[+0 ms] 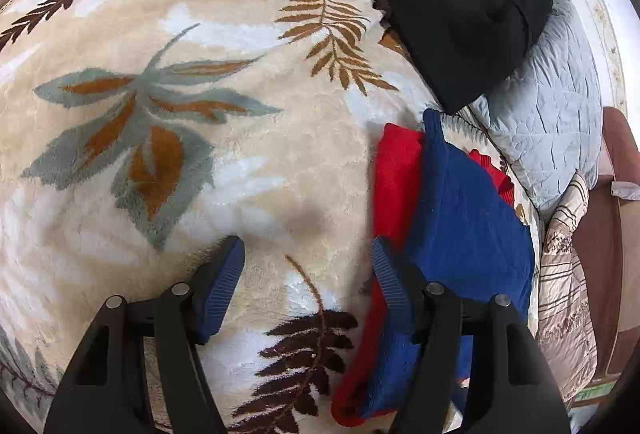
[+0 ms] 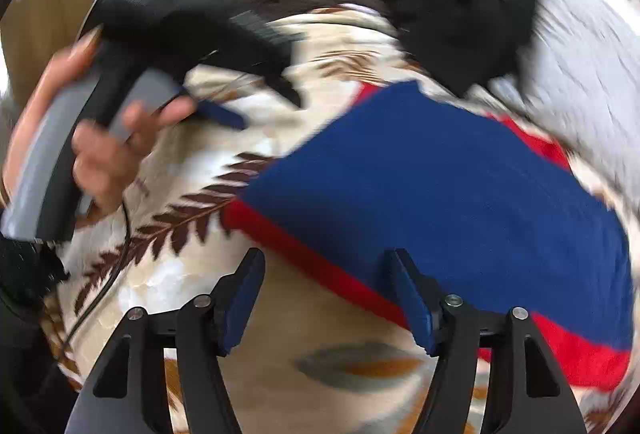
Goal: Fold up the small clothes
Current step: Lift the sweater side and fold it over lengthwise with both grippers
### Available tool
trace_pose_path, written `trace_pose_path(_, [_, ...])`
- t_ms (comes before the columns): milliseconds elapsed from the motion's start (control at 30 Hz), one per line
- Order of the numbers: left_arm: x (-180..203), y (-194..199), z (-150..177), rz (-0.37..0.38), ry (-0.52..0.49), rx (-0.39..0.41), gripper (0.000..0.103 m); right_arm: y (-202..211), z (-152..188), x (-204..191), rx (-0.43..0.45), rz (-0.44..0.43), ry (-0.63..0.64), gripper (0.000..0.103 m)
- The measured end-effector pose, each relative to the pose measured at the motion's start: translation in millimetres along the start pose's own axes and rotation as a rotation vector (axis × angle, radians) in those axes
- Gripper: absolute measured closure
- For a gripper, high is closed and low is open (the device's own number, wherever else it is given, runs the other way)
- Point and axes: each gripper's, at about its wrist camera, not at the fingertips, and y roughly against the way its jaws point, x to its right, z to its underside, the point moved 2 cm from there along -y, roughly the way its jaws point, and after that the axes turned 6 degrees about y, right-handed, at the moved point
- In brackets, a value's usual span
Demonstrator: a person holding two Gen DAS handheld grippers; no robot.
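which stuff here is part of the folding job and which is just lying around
Job: blue garment stacked on red garment; black clothing, perhaps next; both tools open, empty.
Lying about: leaf-print blanket, grey quilted pillow, striped bedding.

No legible text, labels or numbers anywhere

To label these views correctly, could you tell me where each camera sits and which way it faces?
Left wrist: on the left gripper, looking down its open fingers at the leaf blanket; the blue cloth lies to the right.
Right wrist: on the right gripper, open, facing the blue cloth; the left hand and left gripper show blurred.
Shared: blue cloth on red cloth, blanket, black garment.
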Motion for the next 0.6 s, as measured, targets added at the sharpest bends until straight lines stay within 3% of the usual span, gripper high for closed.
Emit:
trace_pose_path(167, [-0.6,-0.6,-0.2,0.014,-0.008,-0.017,0.038,-27.4,-8.0,-21.1,-0.033,0.152,0.126,0.033])
trace_pose_path(300, [-0.4,-2.4,-0.8,0.027,-0.010,-0.027,0.038,-36.7,-15.0,-20.0,-0.001,0.236,0.137,0.038])
trace_pose_path(333, [-0.3,-2.5,-0.6,0.037,-0.009,-0.030,0.038,-37.0,-15.4,-16.6,0.006,0.237,0.121,0.042])
trace_pose_path(400, [0.3,-3.1,-1.5,0.076,-0.004,-0.043,0.037,-36.0,-15.4,-11.0,0.010,0.249,0.100,0.078])
trace_pose_path(500, [3.2,-5.4,-5.0,0.167,0.027,-0.074,0.037,-22.4,-15.5,4.4,0.078,0.241,0.038,0.089])
trace_pose_path(600, [13.1,-12.0,-8.6,0.239,0.034,-0.111,0.037,-7.6,-13.6,13.1,0.140,0.248,0.000,0.090])
